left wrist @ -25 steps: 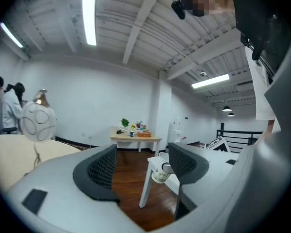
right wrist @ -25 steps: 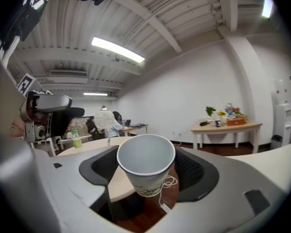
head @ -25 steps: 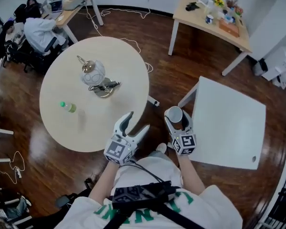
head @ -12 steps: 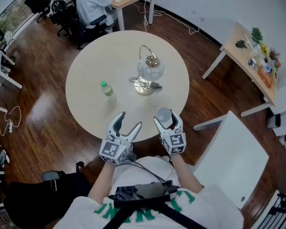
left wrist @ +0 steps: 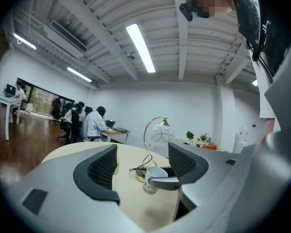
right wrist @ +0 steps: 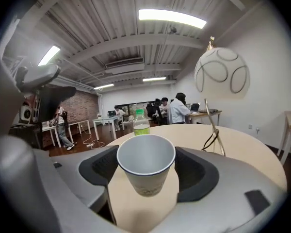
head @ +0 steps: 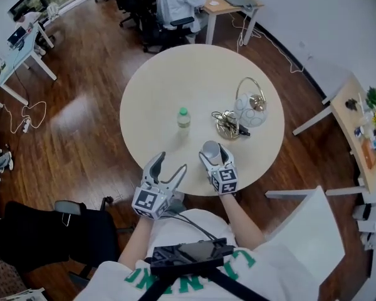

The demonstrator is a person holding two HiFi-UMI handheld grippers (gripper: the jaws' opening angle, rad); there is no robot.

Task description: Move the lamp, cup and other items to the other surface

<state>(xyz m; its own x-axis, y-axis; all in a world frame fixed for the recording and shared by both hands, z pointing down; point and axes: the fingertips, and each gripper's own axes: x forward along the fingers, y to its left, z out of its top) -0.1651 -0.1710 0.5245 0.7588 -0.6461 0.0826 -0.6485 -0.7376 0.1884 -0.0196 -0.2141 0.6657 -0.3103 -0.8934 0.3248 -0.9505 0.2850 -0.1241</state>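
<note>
Right gripper (head: 211, 157): we grip the paper cup (head: 210, 149) upright, mouth up, between wide-set jaws.
Left gripper (head: 170, 163): jaws apart, nothing between them.
Cup's place: just inside the round table's (head: 156, 93) near edge, apparently not yet set down.
Ahead of the cup: bottle (head: 183, 119) ahead-left, lamp (head: 249, 108) ahead-right. We judge the bare top between them the landing spot.

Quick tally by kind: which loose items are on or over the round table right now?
Lamp: 1
Bottle: 1
Cup, held in the right hand-held gripper: 1
Total: 3
</note>
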